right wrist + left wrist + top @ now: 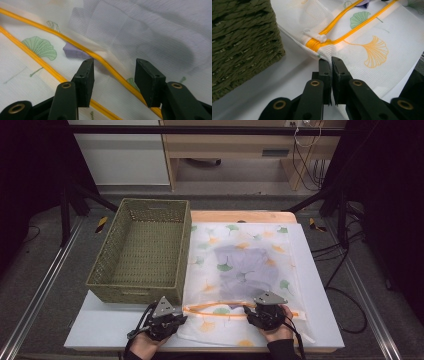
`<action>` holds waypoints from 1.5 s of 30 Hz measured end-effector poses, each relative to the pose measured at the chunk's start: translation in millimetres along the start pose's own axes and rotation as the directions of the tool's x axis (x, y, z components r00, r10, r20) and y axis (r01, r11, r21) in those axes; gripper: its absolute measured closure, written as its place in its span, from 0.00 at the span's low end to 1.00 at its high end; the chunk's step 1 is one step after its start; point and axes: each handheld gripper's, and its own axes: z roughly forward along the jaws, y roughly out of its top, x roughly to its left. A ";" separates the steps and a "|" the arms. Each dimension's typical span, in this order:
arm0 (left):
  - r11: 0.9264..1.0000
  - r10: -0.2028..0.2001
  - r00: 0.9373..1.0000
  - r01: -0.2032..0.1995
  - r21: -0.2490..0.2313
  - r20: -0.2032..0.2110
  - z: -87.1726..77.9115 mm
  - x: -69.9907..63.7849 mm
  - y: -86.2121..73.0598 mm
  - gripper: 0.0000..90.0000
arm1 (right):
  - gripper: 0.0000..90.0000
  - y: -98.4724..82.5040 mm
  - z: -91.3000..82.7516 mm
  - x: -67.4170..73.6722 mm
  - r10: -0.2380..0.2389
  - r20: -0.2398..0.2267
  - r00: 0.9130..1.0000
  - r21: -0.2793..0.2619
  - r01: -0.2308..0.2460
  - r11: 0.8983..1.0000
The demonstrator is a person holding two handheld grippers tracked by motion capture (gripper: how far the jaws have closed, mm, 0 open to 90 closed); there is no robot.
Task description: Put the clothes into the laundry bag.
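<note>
Here, left claw (331, 61) pinching sheer mesh bag (372, 50) corner, right claw (113, 72) agape over orange zipper (75, 45).

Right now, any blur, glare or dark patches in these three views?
High view: dark at both sides, table evenly lit, soft overall. Left gripper view: sharp on the zipper and mesh bag, slight glare by the zipper end. Right gripper view: upper left smeared, lilac garment hazy through the mesh.

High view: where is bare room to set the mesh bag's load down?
Free: the olive woven basket holds nothing, and bare white tabletop lies left of the left tongs. Crowded: the white ginkgo-print mesh laundry bag covers the right half.
</note>
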 end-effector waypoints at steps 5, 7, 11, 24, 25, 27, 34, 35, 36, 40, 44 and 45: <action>1.000 0.000 1.000 0.000 0.003 0.000 0.5 0.0 -0.1 0.95 | 0.73 1.5 4.4 0.3 -0.005 0.026 1.000 0.014 0.005 1.000; 1.000 -0.001 1.000 0.001 0.002 -0.001 0.6 0.0 -0.1 0.95 | 0.84 2.3 5.4 -2.5 -0.001 0.034 0.999 0.010 0.000 1.000; 1.000 -0.001 1.000 0.001 0.001 0.002 0.4 0.0 -0.1 0.95 | 0.99 4.2 3.9 -5.5 0.016 0.042 0.999 0.018 -0.016 1.000; 1.000 -0.017 1.000 0.017 0.014 -0.016 -1.5 -1.9 -1.3 0.84 | 0.97 -6.7 -26.2 -4.3 0.000 -0.074 0.997 0.012 0.000 1.000; 1.000 -0.017 1.000 0.017 0.006 -0.025 -2.5 -2.1 -0.9 0.78 | 0.95 -7.4 -23.0 -3.6 -0.001 -0.078 0.997 0.027 0.003 1.000; 1.000 -0.015 0.999 0.015 -0.004 -0.033 -4.4 -1.1 0.0 0.72 | 0.89 -9.3 -16.0 -1.6 -0.005 -0.076 0.997 0.052 0.009 0.999; 0.999 -0.046 0.998 0.046 -0.015 -0.032 -7.7 5.0 -0.4 0.70 | 0.69 -10.0 -30.7 -9.6 0.027 -0.077 0.997 -0.015 -0.028 1.000; 0.999 -0.046 0.998 0.046 -0.014 -0.031 -7.7 5.1 -0.4 0.70 | 0.67 -10.6 -38.0 -15.1 0.035 -0.058 0.998 -0.032 -0.037 0.999; 0.999 -0.042 0.999 0.042 -0.012 -0.034 -7.4 5.5 -0.4 0.70 | 0.65 -11.3 -44.0 -21.2 0.050 -0.039 0.998 -0.052 -0.052 0.997; 0.999 -0.043 0.998 0.044 0.013 -0.045 -2.4 5.5 -1.7 0.73 | 0.62 -19.5 -65.3 -50.7 0.132 0.092 0.987 -0.087 -0.124 0.988; 0.998 -0.052 0.997 0.054 0.027 -0.056 -0.8 6.8 -2.4 0.81 | 0.60 -37.7 -69.7 -78.7 0.209 0.194 0.958 -0.057 -0.202 0.978; 0.998 -0.057 0.997 0.059 0.026 -0.058 -0.4 7.3 -2.7 0.84 | 0.60 -41.6 -69.1 -83.8 0.220 0.203 0.954 -0.047 -0.215 0.976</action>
